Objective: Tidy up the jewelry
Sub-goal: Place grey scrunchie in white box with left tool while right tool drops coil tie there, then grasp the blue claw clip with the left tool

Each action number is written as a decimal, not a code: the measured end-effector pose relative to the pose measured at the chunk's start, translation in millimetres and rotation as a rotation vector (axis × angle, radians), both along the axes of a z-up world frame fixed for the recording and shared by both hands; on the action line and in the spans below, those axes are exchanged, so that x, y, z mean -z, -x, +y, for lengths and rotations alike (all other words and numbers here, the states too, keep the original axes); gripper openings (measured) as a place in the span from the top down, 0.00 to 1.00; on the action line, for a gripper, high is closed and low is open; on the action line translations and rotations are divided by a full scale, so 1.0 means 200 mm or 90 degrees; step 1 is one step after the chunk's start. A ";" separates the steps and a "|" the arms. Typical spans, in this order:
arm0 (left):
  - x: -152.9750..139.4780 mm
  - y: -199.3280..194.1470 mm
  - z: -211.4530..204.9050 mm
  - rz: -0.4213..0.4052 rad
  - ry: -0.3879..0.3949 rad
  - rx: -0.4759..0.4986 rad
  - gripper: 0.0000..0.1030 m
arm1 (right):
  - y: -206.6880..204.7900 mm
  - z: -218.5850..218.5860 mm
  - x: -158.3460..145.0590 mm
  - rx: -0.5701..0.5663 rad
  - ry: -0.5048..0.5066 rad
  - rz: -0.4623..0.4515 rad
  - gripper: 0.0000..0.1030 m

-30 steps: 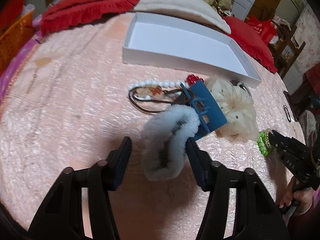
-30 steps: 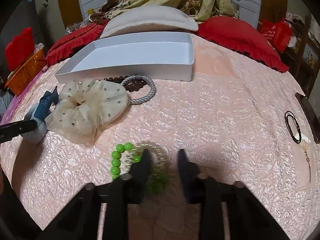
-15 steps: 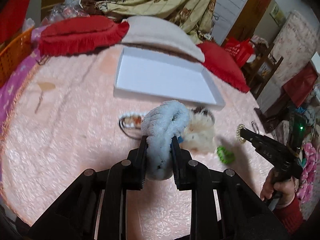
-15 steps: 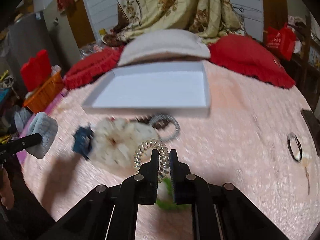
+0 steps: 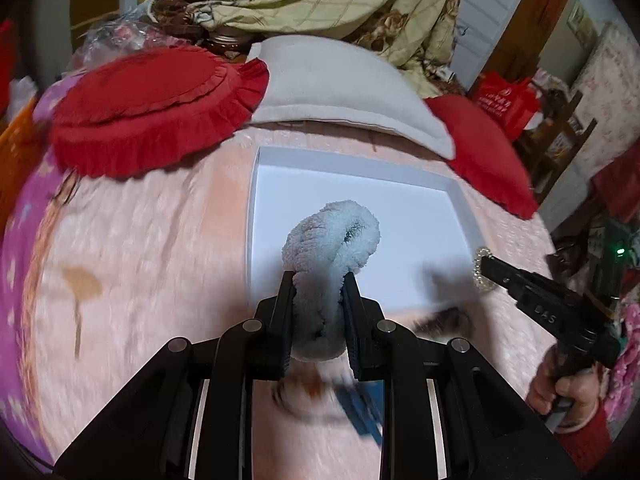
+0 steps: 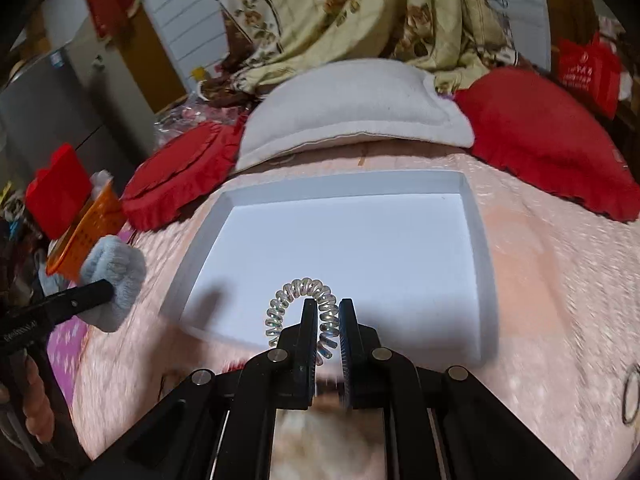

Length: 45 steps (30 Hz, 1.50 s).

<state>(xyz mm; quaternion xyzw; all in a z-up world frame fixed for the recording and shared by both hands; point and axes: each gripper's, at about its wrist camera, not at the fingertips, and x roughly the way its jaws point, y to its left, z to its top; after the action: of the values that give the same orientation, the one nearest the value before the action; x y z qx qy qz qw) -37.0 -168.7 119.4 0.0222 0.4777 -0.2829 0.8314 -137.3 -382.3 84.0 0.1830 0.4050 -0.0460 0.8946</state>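
— How's the light?
— Dim, warm indoor light, perhaps from overhead; soft shadows fall inside the white box (image 6: 340, 248).
— Sharpness?
— The pink bedspread (image 5: 140, 260) smears with motion blur near the lower edge. Fisheye bending curves both views, and their corners go black.

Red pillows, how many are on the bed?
2. One frilly red pillow lies left of the white pillow, beyond the white box's left corner. The other red pillow lies on the white pillow's right. More could be hidden outside the view.
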 end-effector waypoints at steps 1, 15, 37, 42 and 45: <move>0.02 -0.05 -0.03 -0.001 -0.012 -0.002 0.80 | -0.04 -0.01 0.01 0.002 -0.002 0.005 0.90; 0.34 -0.56 -0.25 0.016 -0.072 -0.045 0.70 | -0.58 -0.22 0.28 0.049 -0.087 0.080 0.90; -0.04 0.00 0.04 -0.054 0.000 -0.029 0.47 | -0.03 -0.14 0.04 0.009 -0.069 0.014 0.54; 0.04 0.35 0.15 -0.064 -0.023 -0.014 0.47 | 0.25 -0.04 0.10 -0.013 -0.050 0.029 0.54; 0.12 0.48 0.17 -0.040 -0.018 -0.010 0.47 | 0.39 0.00 0.19 -0.018 -0.057 0.042 0.54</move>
<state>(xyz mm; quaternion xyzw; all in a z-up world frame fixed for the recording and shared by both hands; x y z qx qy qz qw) -133.6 -134.1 95.3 0.0389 0.4557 -0.2685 0.8478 -215.1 -382.4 46.4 0.2156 0.4386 -0.0216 0.8722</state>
